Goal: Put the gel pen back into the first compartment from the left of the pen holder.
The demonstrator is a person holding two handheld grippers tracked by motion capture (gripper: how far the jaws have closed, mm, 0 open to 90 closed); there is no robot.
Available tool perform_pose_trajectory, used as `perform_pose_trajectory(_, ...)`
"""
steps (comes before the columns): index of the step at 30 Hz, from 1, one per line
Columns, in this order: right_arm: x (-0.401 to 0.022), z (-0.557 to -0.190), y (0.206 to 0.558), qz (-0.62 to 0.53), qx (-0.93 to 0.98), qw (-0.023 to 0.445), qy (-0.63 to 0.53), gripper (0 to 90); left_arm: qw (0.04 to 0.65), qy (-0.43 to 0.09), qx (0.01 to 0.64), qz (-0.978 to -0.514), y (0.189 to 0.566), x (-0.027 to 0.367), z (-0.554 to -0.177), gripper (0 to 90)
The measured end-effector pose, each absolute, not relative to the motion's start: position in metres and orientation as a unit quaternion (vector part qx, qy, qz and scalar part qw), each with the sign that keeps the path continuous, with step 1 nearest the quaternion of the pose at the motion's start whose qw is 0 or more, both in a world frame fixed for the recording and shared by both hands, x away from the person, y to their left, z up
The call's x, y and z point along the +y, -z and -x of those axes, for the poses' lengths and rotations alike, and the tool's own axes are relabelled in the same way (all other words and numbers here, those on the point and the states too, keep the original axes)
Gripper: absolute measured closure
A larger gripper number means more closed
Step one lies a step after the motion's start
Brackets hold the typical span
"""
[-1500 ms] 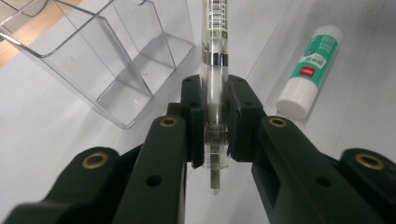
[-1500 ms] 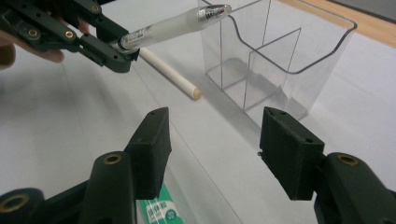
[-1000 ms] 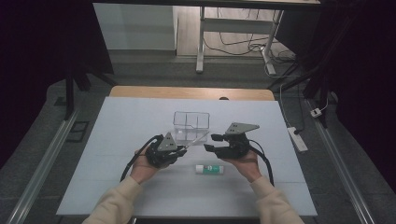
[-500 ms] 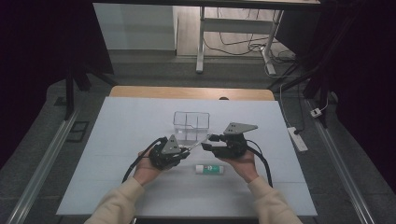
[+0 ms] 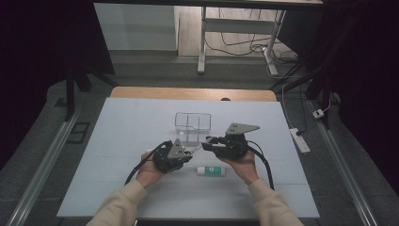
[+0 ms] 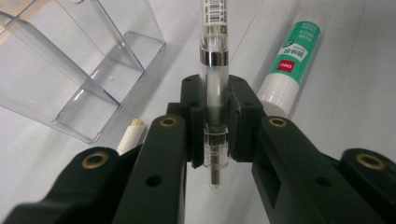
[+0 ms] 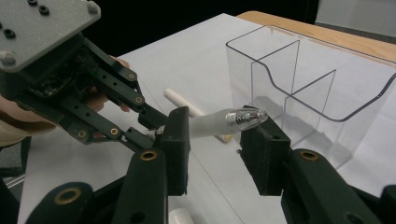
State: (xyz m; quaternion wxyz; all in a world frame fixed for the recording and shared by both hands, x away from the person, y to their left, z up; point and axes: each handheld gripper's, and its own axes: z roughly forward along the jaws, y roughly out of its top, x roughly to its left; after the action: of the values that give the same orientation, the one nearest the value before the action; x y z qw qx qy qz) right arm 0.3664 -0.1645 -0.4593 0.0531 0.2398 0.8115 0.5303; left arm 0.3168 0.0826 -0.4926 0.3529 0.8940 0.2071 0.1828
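Note:
My left gripper (image 6: 214, 121) is shut on a clear and white pen (image 6: 214, 70) that sticks out past its pads. In the high view the left gripper (image 5: 190, 153) points right, with the pen (image 5: 196, 148) reaching my right gripper (image 5: 207, 141). The pen's shiny end (image 7: 243, 119) lies between the jaws of the right gripper (image 7: 219, 140), which have just been closing; a gap still shows at the right pad (image 7: 264, 144). A clear divided box (image 5: 193, 127) stands just behind both grippers. A green-and-white glue stick (image 5: 211, 170) lies on the table under the right hand.
A short white stick (image 7: 184, 100) lies on the white sheet (image 5: 117, 141) beside the box (image 6: 70, 60). The glue stick (image 6: 289, 60) lies right of the pen. A wooden table edge (image 5: 193, 93) runs along the back. A power strip (image 5: 299, 140) lies on the floor at the right.
The left hand has shifted slightly toward the right gripper with the pen. The right gripper's jaws have narrowed around the pen's end.

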Motion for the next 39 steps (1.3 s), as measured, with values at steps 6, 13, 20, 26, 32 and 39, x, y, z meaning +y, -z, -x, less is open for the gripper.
perform_pose_trajectory(6,-0.164,-0.366,0.459,-0.24,0.81,0.042,-0.534,64.7,0.349,-0.179,0.209,-0.896,0.495,0.081,-0.318,79.0)
perform_pose_trajectory(13,-0.165,-0.368,0.459,-0.237,0.806,0.021,-0.543,69.6,0.344,-0.179,0.207,-0.898,0.496,0.081,-0.318,78.9)
perform_pose_trajectory(20,-0.165,-0.367,0.457,-0.219,0.803,0.0,-0.555,74.9,0.346,-0.182,0.209,-0.897,0.497,0.081,-0.319,77.9)
perform_pose_trajectory(26,-0.164,-0.365,0.456,-0.199,0.803,-0.002,-0.562,79.2,0.354,-0.179,0.222,-0.891,0.497,0.085,-0.321,72.4)
perform_pose_trajectory(32,-0.164,-0.364,0.454,-0.188,0.803,0.002,-0.565,79.3,0.361,-0.18,0.226,-0.887,0.495,0.086,-0.32,69.1)
perform_pose_trajectory(39,-0.169,-0.363,0.451,-0.186,0.801,0.013,-0.569,79.3,0.379,-0.178,0.248,-0.874,0.491,0.094,-0.32,55.9)
